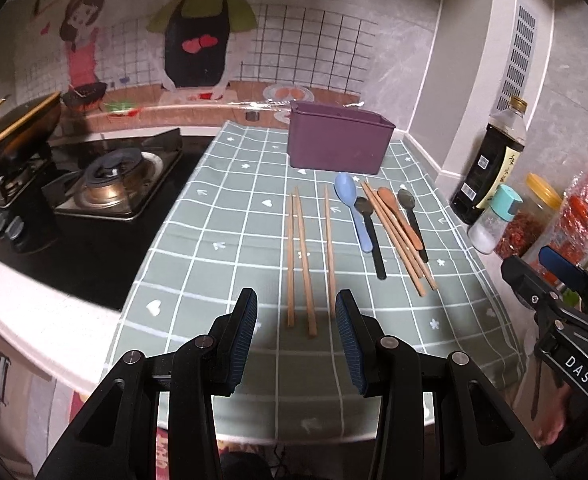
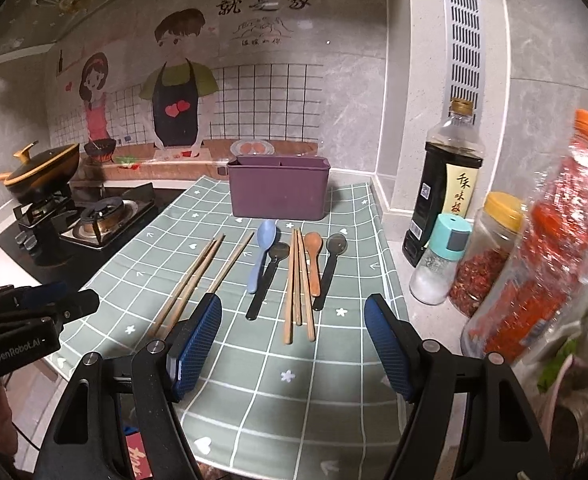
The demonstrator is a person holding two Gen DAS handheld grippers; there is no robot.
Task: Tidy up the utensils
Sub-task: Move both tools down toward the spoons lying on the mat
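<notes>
Left gripper (image 1: 296,322) jaws spread, empty; three loose wooden chopsticks (image 1: 301,264) on green checked cloth (image 1: 214,216) just ahead, long axis in line with fingers, nearer than right gripper (image 2: 293,334), also spread, empty; purple plastic holder (image 1: 339,142) beyond

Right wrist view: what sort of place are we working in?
Most likely a home kitchen counter: a gas stove with a lidded wok on the left, a soy sauce bottle against the wall, and a purple utensil holder.
</notes>
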